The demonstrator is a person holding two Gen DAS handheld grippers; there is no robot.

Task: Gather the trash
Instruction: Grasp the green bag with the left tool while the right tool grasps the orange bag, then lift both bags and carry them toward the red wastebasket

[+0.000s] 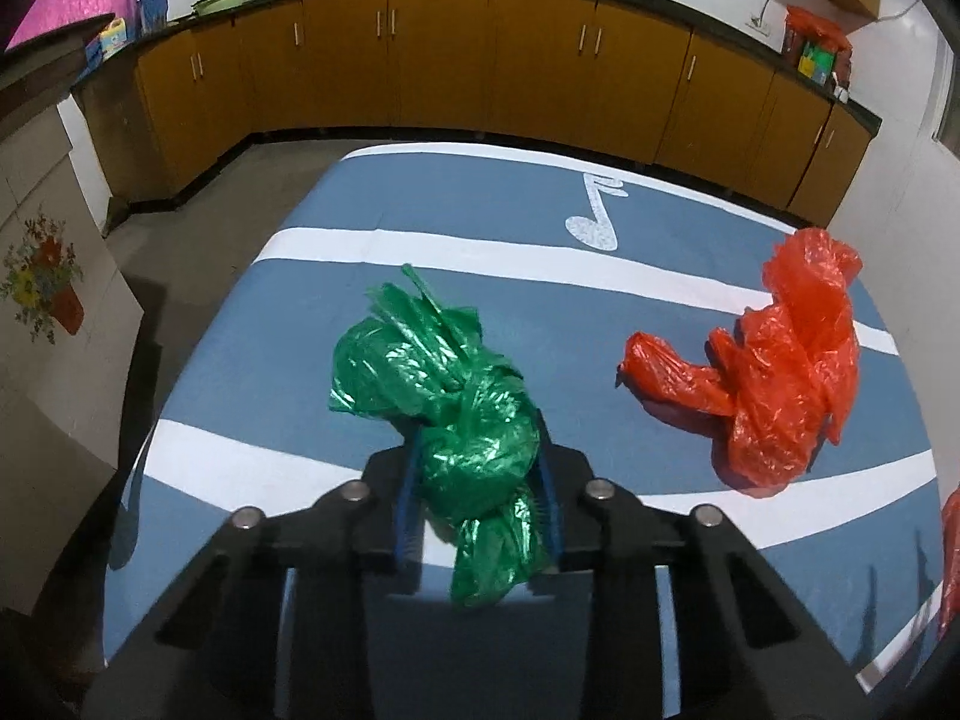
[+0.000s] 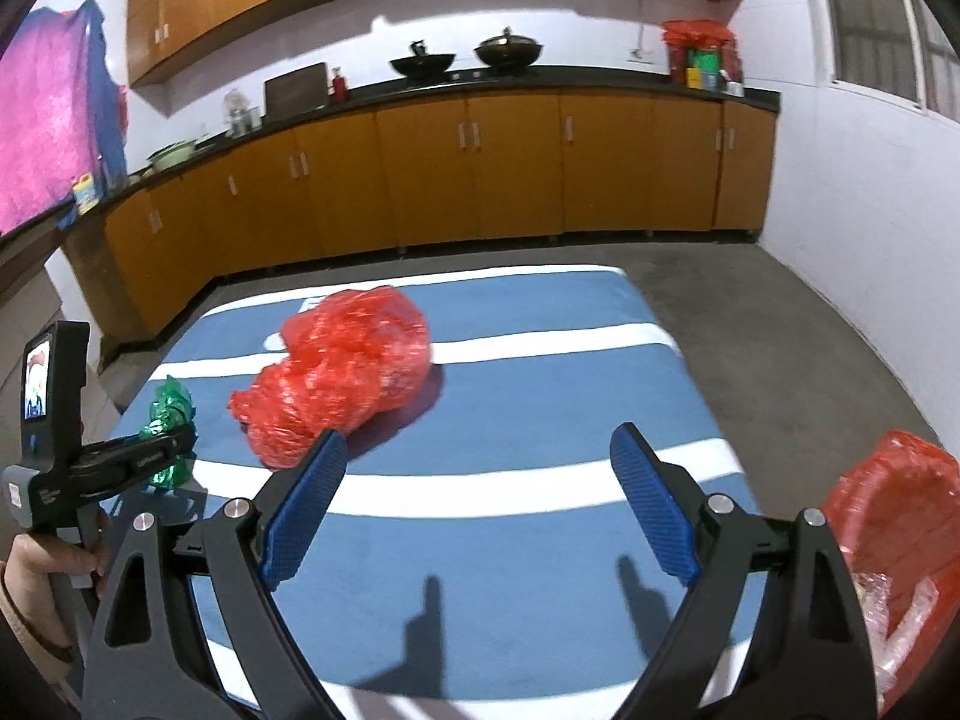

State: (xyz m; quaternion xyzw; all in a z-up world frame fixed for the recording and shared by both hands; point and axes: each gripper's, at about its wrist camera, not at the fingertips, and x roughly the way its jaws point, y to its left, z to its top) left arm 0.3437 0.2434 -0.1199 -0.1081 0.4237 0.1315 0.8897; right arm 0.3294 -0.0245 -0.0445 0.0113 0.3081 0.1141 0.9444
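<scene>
Green bag [image 1: 456, 420] pinched inside left claw [image 1: 480, 474]

Two bags are over the mat [image 1: 492, 300]: one bag [image 1: 456, 420] sits in the left gripper [image 1: 480, 501], the other bag [image 1: 780, 360] lies to its right.

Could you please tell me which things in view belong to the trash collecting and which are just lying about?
Part of the job:
- green plastic bag, clamped in the left gripper
- crumpled red plastic bag on the blue striped table
- right gripper, open

Just lying about:
- two woks
- green basin
- pink cloth
</scene>
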